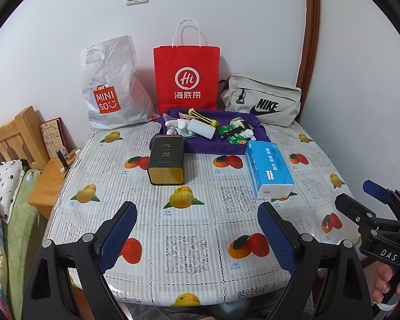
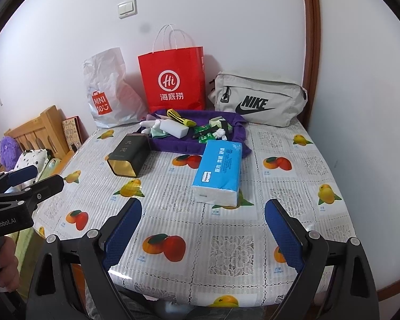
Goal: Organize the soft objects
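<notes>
Both tongs, left (image 1: 197,233) and right (image 2: 203,233), gape empty; ahead, the slippery tissue pack (image 2: 219,170) could slide across the glossy counter (image 2: 226,250) when pinched.

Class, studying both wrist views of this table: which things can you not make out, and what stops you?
- Red paper bag: contents hidden by its own front, both views.
- White plastic bag and grey pouch: closed, insides unseen.
- Purple tray: jumbled items overlap, too small to name.
- Tablecloth: near edge cut off by gripper frames.
</notes>
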A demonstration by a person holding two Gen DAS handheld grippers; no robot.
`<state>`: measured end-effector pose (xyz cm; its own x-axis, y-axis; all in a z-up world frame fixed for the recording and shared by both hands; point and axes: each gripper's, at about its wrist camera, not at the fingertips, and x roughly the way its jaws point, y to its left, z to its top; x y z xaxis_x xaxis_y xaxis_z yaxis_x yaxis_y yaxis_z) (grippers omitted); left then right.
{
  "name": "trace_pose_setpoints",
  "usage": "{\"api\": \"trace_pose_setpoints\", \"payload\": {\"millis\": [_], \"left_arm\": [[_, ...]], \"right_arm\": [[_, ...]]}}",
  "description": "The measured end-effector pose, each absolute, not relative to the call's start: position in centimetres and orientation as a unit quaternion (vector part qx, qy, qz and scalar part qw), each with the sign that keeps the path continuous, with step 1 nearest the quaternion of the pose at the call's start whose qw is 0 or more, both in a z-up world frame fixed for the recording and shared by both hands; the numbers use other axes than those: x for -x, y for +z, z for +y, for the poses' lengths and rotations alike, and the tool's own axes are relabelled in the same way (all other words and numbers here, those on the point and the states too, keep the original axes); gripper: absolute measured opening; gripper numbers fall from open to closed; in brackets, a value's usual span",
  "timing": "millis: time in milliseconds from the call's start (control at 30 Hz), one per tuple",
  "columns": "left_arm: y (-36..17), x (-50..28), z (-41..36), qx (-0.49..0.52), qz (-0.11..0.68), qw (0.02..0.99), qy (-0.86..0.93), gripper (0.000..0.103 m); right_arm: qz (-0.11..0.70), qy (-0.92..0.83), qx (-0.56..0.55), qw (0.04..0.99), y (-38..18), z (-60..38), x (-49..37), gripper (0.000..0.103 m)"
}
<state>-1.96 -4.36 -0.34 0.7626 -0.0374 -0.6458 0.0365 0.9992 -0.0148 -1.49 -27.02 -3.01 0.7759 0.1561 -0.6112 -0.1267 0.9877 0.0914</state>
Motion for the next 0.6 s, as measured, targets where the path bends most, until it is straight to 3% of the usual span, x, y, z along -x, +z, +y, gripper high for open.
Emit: {"api": "trace_pose_setpoints", "payload": {"millis": [600], "left_arm": [[-0.33,2.19,-4.36,-0.001,0.342,0.94,-0.019,0.092]], "right_arm": [[0.324,0.075,-0.025,0.943,-2.93,-27.13,1.75,0.093]]}}
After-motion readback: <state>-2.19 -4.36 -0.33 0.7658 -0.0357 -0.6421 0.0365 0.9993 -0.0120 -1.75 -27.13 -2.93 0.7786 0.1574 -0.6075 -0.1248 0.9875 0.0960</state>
